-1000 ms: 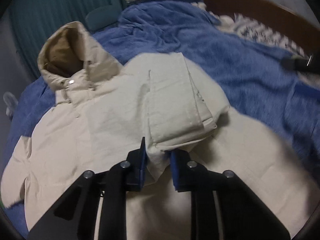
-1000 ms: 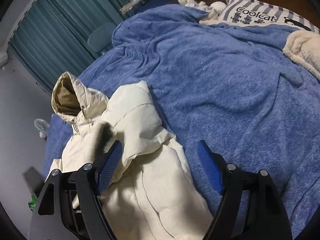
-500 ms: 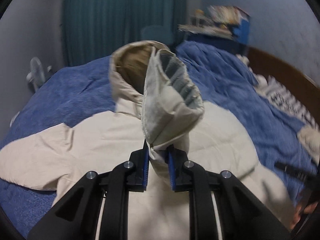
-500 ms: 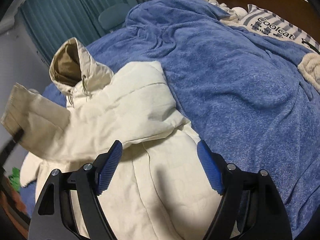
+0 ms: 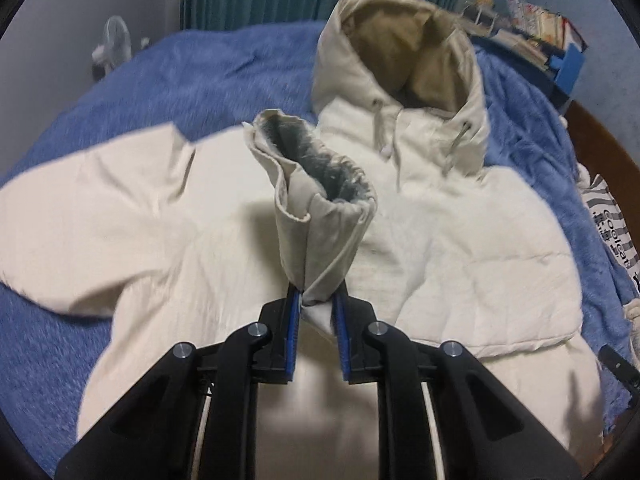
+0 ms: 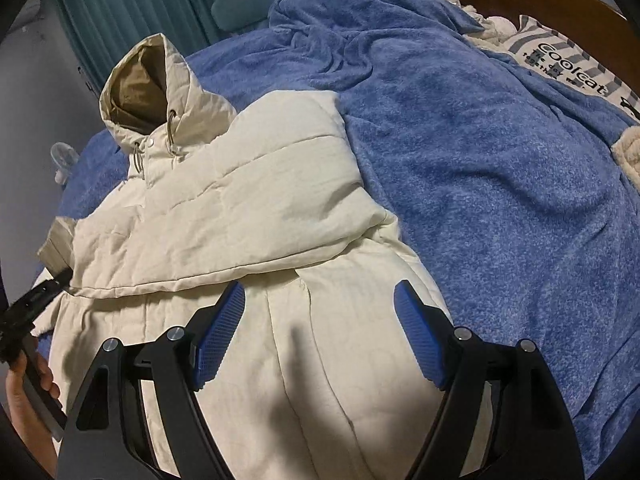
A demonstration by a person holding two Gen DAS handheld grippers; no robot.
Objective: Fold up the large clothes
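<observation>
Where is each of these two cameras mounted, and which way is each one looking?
Left wrist: on the left gripper, looking along its jaws, shut on a sleeve cuff, across the jacket toward the hood.
Right wrist: on the right gripper, jaws open, above the jacket, facing the blanket; a hand holding the left gripper shows at the left edge.
Shared: jacket, hood, blanket, curtain.

Black claw arms with silver screws — ribbed blue pads on each finger.
</observation>
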